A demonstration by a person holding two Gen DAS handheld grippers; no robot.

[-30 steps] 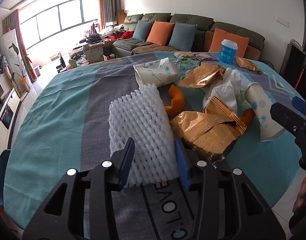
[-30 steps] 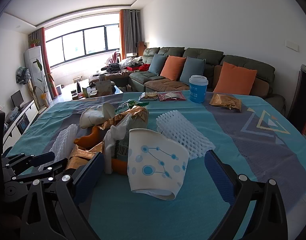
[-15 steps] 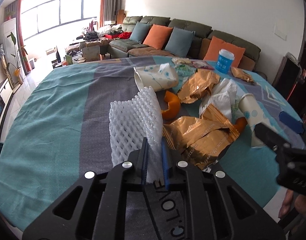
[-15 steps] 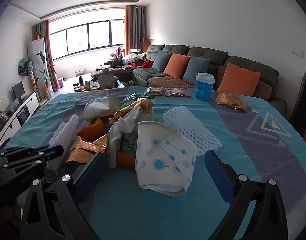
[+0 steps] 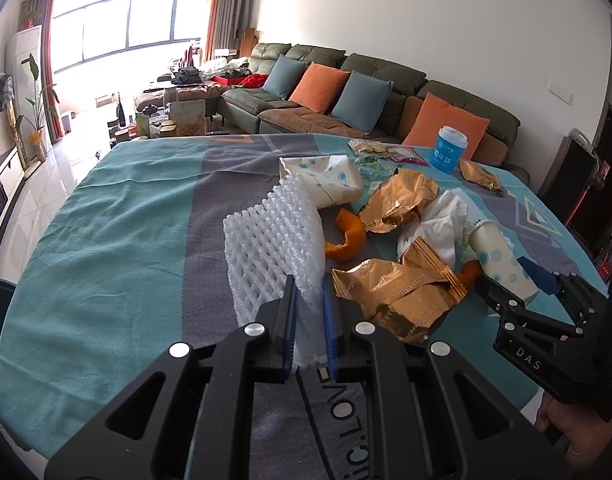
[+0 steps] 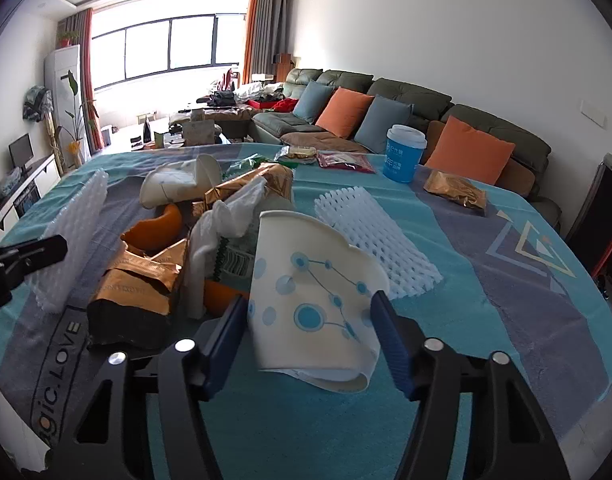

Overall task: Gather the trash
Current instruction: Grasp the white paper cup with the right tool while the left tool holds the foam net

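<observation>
Our left gripper (image 5: 309,320) is clamped on the near edge of a white foam net (image 5: 271,248); the pads pinch the foam flat and the net stands up from the cloth (image 5: 117,240). In the right view this same net (image 6: 75,236) appears at far left, with the left gripper's black finger in front of it.

Our right gripper (image 6: 308,340) is about half open, and its jaws have just been closing. A crumpled paper cup (image 6: 312,300) with blue dots lies on its side between the pads, mouth toward the camera. The pads sit just beside the cup walls; we cannot tell whether they press on it yet. In the left view the right gripper (image 5: 522,284) straddles the same cup (image 5: 498,260).

Just beyond the cup lies the trash pile: gold wrappers (image 6: 139,284), orange peel (image 6: 155,230), a white tissue (image 6: 225,220), and a second crushed cup (image 6: 177,186). A second foam net (image 6: 372,240) lies flat to the right of the held cup, touching the cloth.

Farther back stand a blue lidded cup (image 6: 404,154), a gold packet (image 6: 456,192) and a red packet (image 6: 344,160). A sofa (image 6: 386,108) lies behind the table.
</observation>
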